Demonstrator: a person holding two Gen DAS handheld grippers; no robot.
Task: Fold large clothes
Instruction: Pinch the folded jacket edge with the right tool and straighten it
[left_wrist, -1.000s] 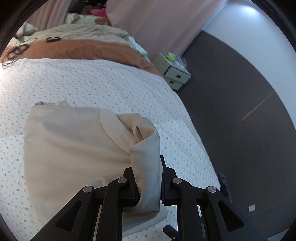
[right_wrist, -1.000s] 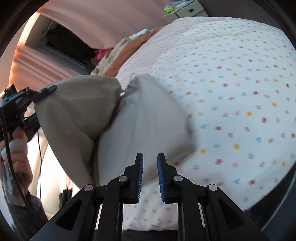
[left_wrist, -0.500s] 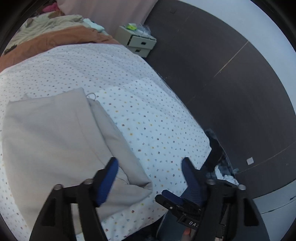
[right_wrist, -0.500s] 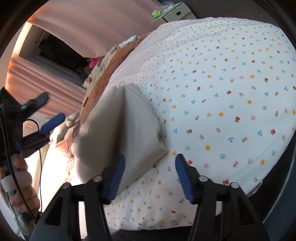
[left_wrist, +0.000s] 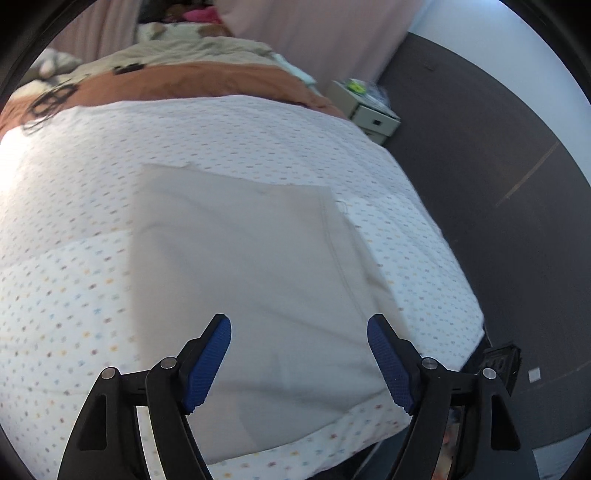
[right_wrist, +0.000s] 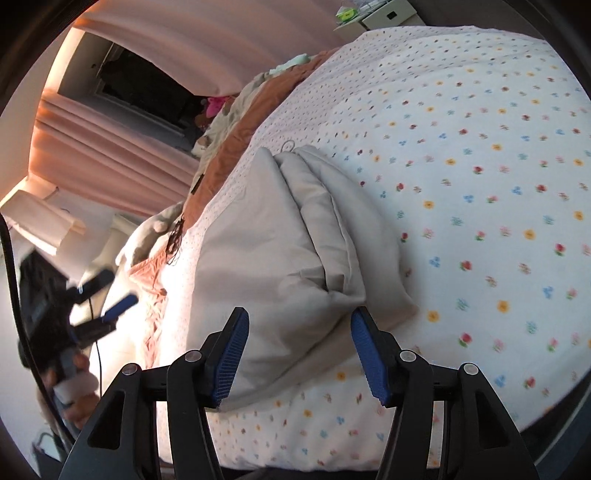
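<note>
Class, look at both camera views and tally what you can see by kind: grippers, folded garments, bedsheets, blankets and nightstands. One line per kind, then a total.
Grippers: 2, left gripper and right gripper, both open
Folded beige garment: 1
Floral bedsheet: 1
Orange blanket: 1
White nightstand: 1
Total: 6

A folded beige garment (right_wrist: 295, 254) lies on the flower-dotted bed sheet (right_wrist: 480, 166), filling the middle of the frame. The right gripper (right_wrist: 300, 345) at the bottom centre has its blue fingers (right_wrist: 229, 354) spread wide, the garment's near corner between them. At lower left, the blurred left gripper (right_wrist: 107, 291) is spread too.
</note>
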